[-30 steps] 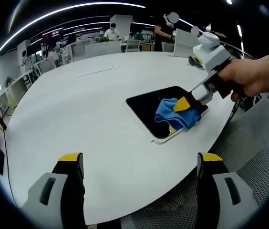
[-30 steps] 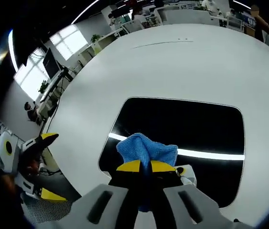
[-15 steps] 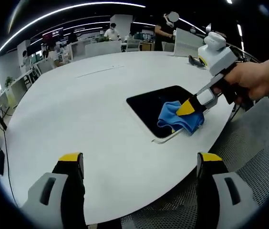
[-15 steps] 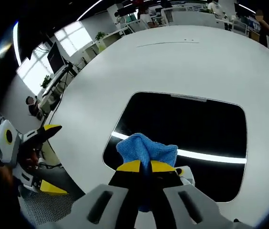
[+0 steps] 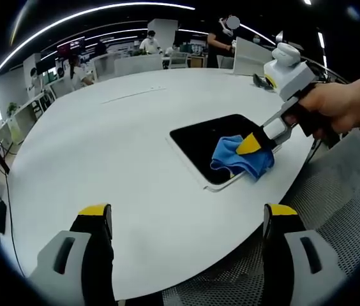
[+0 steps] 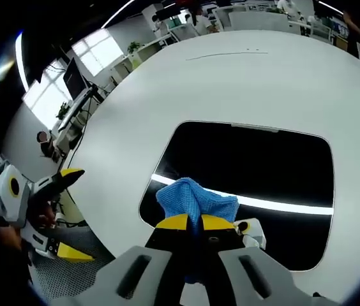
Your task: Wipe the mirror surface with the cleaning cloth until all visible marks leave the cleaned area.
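Nearest in the left gripper view, left tongs (image 5: 186,220) spread wide with nothing between the yellow-tipped jaws, held over the near rim of the white desk (image 5: 103,140). Beyond that rim, a grey mesh chair (image 5: 339,191) tucked close to the desk edge. Farther in on the desk, mirror (image 5: 213,145) lying flat, a dark rounded rectangle near the edge by the chair. On the mirror's corner closest to the chair, blue cleaning cloth (image 5: 240,156) bunched up and pinched by the right tongs (image 5: 249,144), gripped from above by a hand (image 5: 343,105).

In the right gripper view, right tongs (image 6: 194,222) clamped tight on the cleaning cloth (image 6: 196,199), its blue folds pushed up ahead of the jaw tips and resting on the mirror (image 6: 250,178) near its closest edge. A bright streak of reflected light across the glass just beyond the cloth. Off the mirror's side, past the desk (image 6: 244,83) rim, left tongs (image 6: 55,217) with jaws apart. Farthest off, an office with more desks and seated people, too small to make out.
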